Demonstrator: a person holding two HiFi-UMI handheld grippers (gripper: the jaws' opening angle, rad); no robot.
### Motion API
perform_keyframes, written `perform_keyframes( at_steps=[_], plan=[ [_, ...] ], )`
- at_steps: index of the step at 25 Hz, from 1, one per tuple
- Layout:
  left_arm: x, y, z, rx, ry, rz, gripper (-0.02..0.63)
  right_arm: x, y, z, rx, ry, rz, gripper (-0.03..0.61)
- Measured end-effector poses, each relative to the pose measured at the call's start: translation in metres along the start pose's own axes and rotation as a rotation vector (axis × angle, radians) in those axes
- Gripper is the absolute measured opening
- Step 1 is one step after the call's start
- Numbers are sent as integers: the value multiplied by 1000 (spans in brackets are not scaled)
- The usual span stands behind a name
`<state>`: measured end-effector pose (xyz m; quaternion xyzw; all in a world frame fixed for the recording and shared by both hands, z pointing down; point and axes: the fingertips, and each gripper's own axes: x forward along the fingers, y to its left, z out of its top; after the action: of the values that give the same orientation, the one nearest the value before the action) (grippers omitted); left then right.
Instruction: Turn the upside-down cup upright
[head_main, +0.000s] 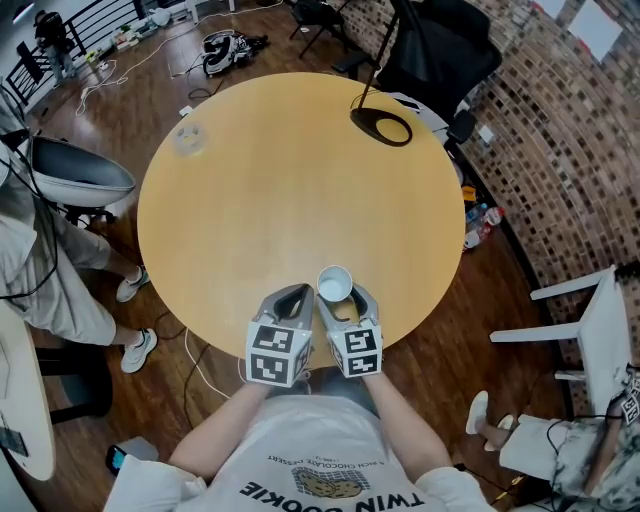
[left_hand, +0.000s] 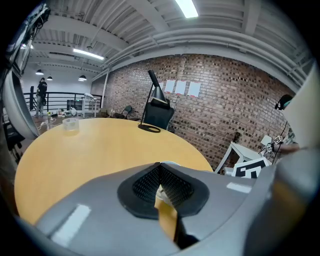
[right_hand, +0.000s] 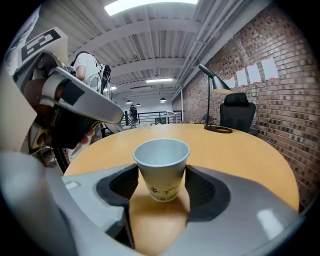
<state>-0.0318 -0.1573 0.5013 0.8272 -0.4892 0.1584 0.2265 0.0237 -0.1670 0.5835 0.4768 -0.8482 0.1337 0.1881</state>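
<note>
A white paper cup (head_main: 334, 284) stands upright, mouth up, on the round wooden table (head_main: 300, 190) near its front edge. My right gripper (head_main: 341, 297) is shut on the cup, one pad against each side. In the right gripper view the cup (right_hand: 161, 167) fills the gap between the jaws of the right gripper (right_hand: 161, 176), and its base rests on the tabletop. Just to the left, my left gripper (head_main: 296, 297) is shut with nothing held. In the left gripper view the pads of the left gripper (left_hand: 160, 168) meet at the tips.
A black lamp base (head_main: 381, 127) sits at the far right of the table and a small clear container (head_main: 188, 138) at the far left. A person (head_main: 50, 260) sits left of the table. A white chair (head_main: 590, 330) stands to the right.
</note>
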Motion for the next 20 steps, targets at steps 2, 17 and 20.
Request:
perform_keyframes(
  at_steps=[2,17,20],
  plan=[
    [1,0,1,-1,-1,1,3,0,-1,-2,2,6,0,281],
    [-2,-7,-5,-10,-13,-32,3,-38,0,24,97,-10,-42,281],
    [-3,-13,-7,-9,-12,-40,3,-46,0,28,132,-14,-44,279]
  ],
)
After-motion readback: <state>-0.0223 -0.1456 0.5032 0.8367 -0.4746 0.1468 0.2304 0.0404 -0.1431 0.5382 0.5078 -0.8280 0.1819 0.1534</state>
